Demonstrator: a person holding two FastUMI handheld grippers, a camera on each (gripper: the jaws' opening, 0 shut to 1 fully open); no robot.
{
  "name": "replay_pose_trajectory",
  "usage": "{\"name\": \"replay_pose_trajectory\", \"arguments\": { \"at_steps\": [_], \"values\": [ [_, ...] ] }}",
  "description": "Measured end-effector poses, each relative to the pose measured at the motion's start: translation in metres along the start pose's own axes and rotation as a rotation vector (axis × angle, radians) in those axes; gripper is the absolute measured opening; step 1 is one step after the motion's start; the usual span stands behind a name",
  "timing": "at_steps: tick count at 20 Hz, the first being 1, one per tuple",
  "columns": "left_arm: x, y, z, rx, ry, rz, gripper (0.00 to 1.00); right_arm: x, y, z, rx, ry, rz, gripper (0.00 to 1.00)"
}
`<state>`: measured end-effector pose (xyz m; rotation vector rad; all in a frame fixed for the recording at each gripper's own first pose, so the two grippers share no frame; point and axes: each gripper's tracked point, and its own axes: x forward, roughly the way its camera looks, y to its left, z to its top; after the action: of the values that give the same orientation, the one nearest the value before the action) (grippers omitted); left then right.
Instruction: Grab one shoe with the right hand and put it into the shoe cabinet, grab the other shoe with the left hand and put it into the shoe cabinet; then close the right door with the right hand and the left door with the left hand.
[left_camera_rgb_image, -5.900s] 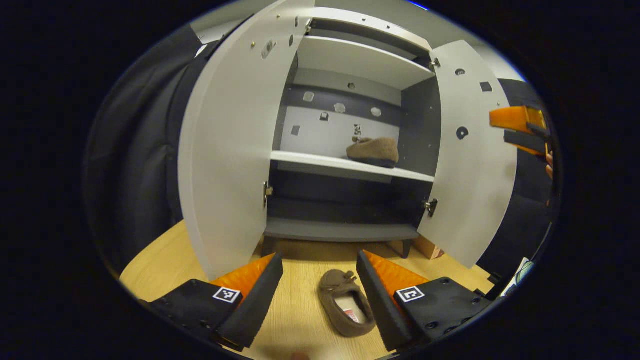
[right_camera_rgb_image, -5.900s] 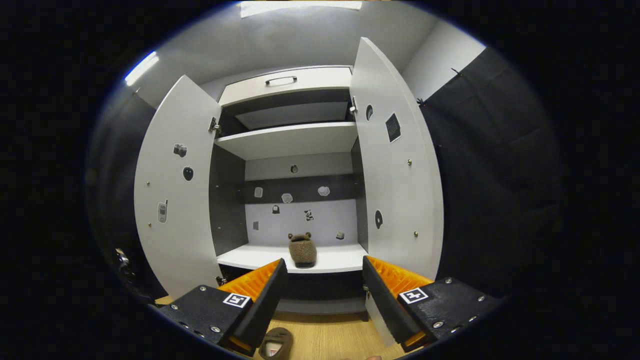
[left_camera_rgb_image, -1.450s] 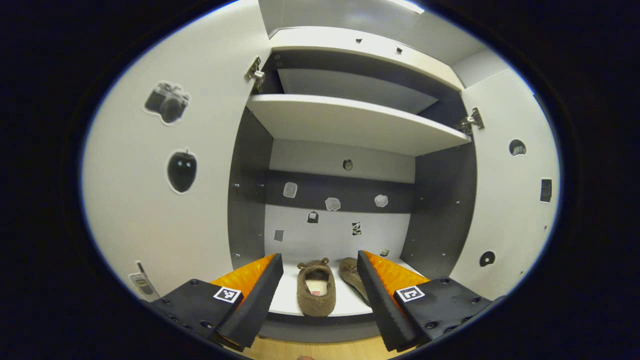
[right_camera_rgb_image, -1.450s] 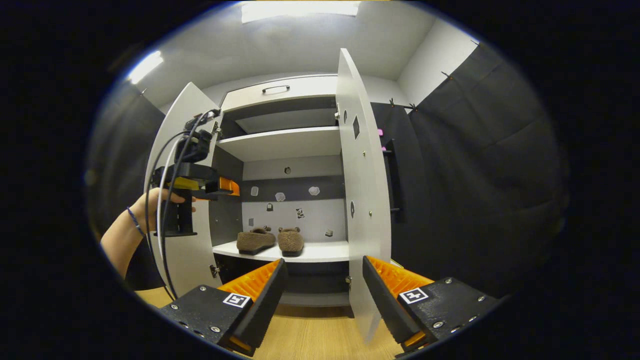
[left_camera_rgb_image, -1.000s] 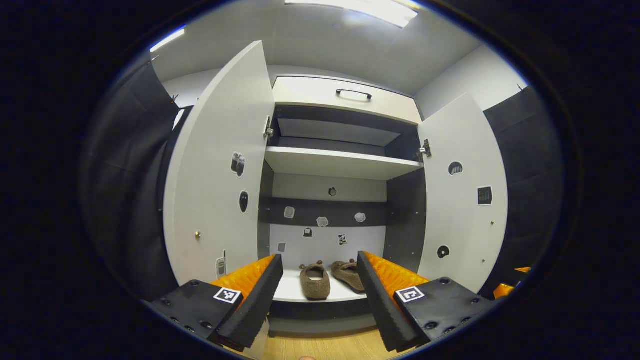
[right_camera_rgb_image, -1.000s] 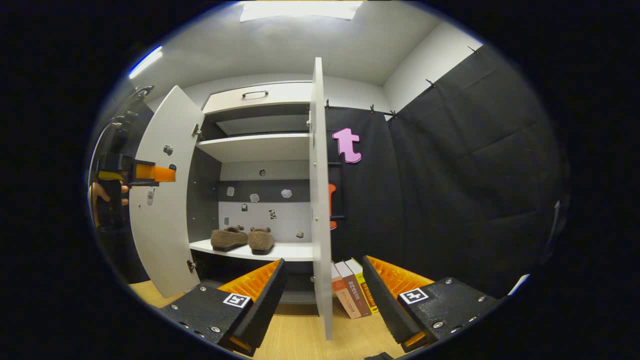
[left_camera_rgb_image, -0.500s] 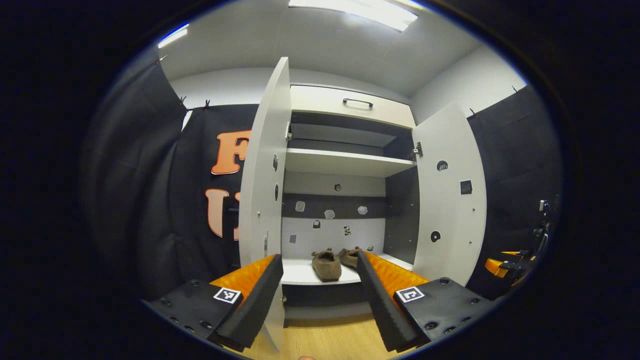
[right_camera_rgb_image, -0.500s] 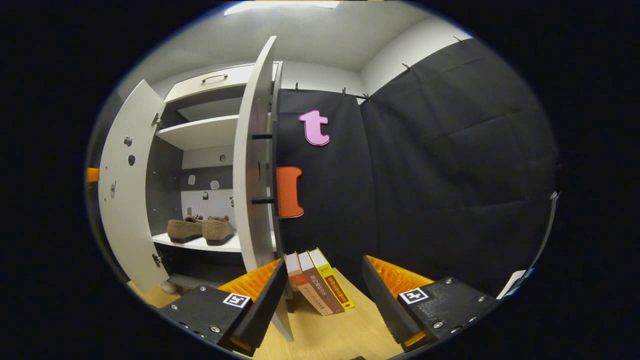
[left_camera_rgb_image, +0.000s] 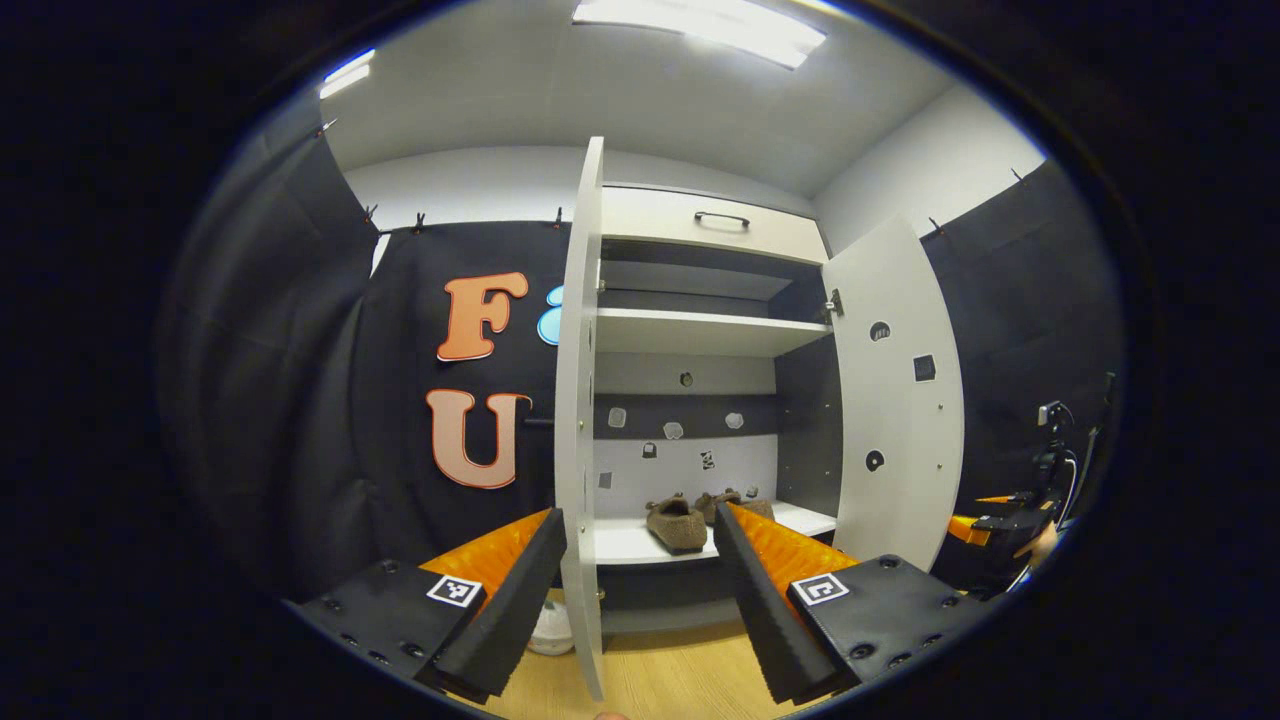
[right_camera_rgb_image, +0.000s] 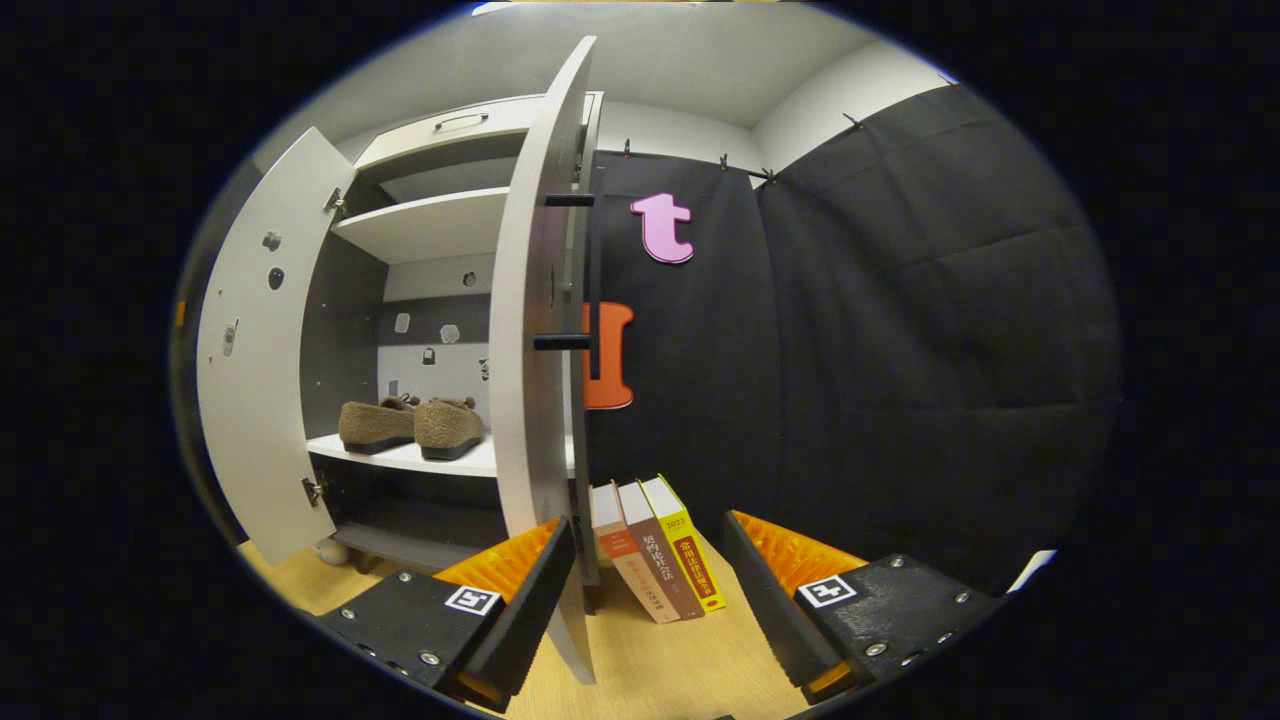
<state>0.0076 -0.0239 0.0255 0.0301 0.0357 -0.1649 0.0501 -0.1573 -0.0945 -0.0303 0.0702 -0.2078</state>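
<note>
Sitting on cabinet shelf (left_camera_rgb_image: 625, 545), both shoes (right_camera_rgb_image: 410, 425) well beyond L (left_camera_rgb_image: 640, 580) & R gripper (right_camera_rgb_image: 650, 590) jaws, released, empty

Your left gripper (left_camera_rgb_image: 640, 585) hangs open; the left door's (left_camera_rgb_image: 578, 420) edge stands between its fingers, two shoes (left_camera_rgb_image: 690, 518) shelved beyond.

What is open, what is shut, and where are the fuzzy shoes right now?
Left door: open.
Right door: open.
Two shoes: side by side on the cabinet shelf.
Drawer: shut.
Books: leaning beside the cabinet.
Left gripper: open, empty.
Right gripper: open, empty.
</note>
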Motion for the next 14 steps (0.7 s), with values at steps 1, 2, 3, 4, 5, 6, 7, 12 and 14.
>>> {"name": "replay_pose_trajectory", "arguments": {
  "at_steps": [1, 2, 3, 4, 5, 6, 7, 12, 14],
  "values": [
    [0.004, 0.000, 0.000, 0.008, -0.004, -0.005, 0.96, 0.001, 0.000, 0.000, -0.006, -0.010, -0.005, 0.91],
    [0.003, 0.003, -0.001, 0.018, -0.015, 0.002, 0.96, 0.000, 0.000, 0.001, -0.013, -0.010, -0.012, 0.83],
    [0.001, 0.007, -0.002, 0.025, -0.027, 0.018, 0.96, -0.002, 0.002, 0.001, -0.012, -0.011, -0.018, 0.90],
    [0.000, 0.012, -0.002, 0.026, -0.034, 0.025, 0.94, -0.002, 0.003, 0.000, -0.012, -0.005, -0.022, 0.90],
    [-0.002, 0.014, -0.002, 0.020, -0.041, 0.025, 0.96, -0.003, 0.004, 0.001, -0.014, -0.001, -0.025, 0.91],
    [-0.002, 0.016, -0.002, 0.010, -0.045, 0.021, 0.96, -0.002, 0.006, 0.001, -0.020, 0.002, -0.028, 0.90],
    [-0.005, 0.017, -0.002, -0.002, -0.048, 0.016, 0.96, -0.003, 0.008, 0.002, -0.028, 0.004, -0.031, 0.90],
    [-0.018, 0.042, 0.002, 0.008, -0.074, 0.037, 0.94, -0.005, 0.031, 0.003, -0.012, 0.010, 0.006, 0.89],
    [-0.021, 0.046, 0.001, 0.007, -0.071, 0.040, 0.99, -0.005, 0.044, 0.002, 0.014, 0.012, 0.040, 0.89]
  ]
}}
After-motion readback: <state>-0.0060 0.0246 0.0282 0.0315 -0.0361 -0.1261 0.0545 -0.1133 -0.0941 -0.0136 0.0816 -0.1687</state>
